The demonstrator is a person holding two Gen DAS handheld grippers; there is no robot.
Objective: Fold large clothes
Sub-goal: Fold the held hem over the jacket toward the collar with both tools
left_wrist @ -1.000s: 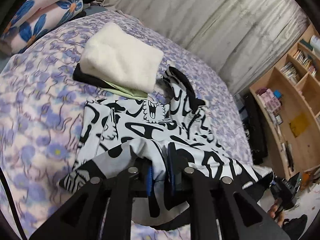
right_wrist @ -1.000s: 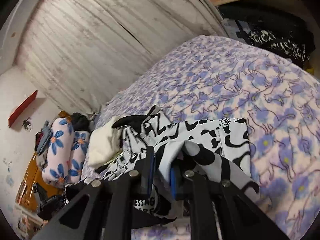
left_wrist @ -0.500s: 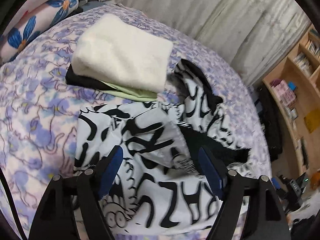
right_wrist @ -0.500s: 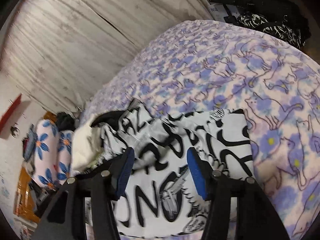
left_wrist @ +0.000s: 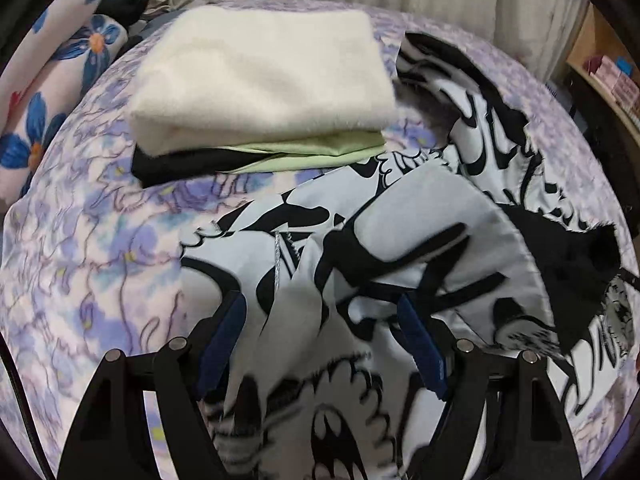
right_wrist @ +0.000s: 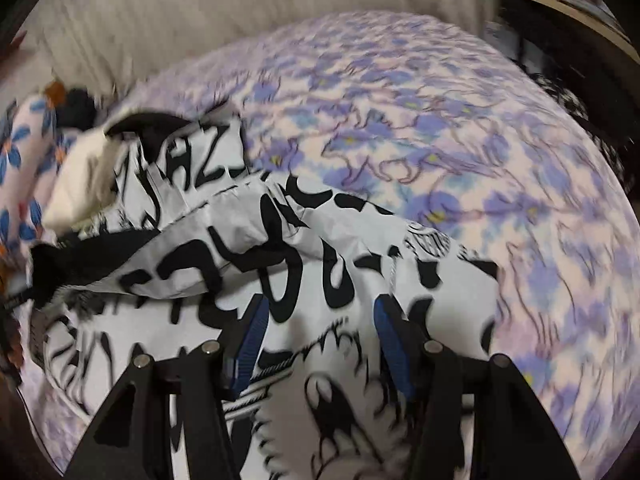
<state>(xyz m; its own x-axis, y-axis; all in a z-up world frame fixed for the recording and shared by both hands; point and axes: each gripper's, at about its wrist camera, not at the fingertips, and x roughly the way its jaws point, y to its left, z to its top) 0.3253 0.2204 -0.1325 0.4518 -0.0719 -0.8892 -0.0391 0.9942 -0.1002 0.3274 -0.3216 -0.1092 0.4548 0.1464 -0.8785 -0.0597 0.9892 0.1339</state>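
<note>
On the bed (left_wrist: 80,248), whose purple-and-pink flowered blanket (right_wrist: 460,128) fills most of both wrist views, lies the black-and-white printed garment (left_wrist: 400,240), the large piece of clothing being folded. It is spread and partly doubled over itself at the near side of the bed, with a wide light flap lying across its middle and a black lining patch (left_wrist: 576,264) showing on the right in the left wrist view. Its far edge lies just beside the folded stack on the same blanket.

That stack (left_wrist: 260,80) sits beyond the garment, toward the curtain (right_wrist: 200,12) that hangs behind the bed. A thick cream fleece (left_wrist: 264,64) is on top, a pale green layer (left_wrist: 320,152) under it, and a black layer (left_wrist: 180,164) at the bottom. To the left of the stack, at the bed's edge, is a pillow (left_wrist: 44,92) printed with blue flowers. To the right of the bed, wooden shelving (left_wrist: 608,76) shows at the edge of the picture.

The left tool (left_wrist: 320,344) hangs low over the near part of the garment, its jaws wide, the blue pads (left_wrist: 420,344) standing clear of the cloth that lies under and between them. The right tool (right_wrist: 320,344) is likewise over the garment, jaws moderately spread, gripping nothing; its view is blurred.
</note>
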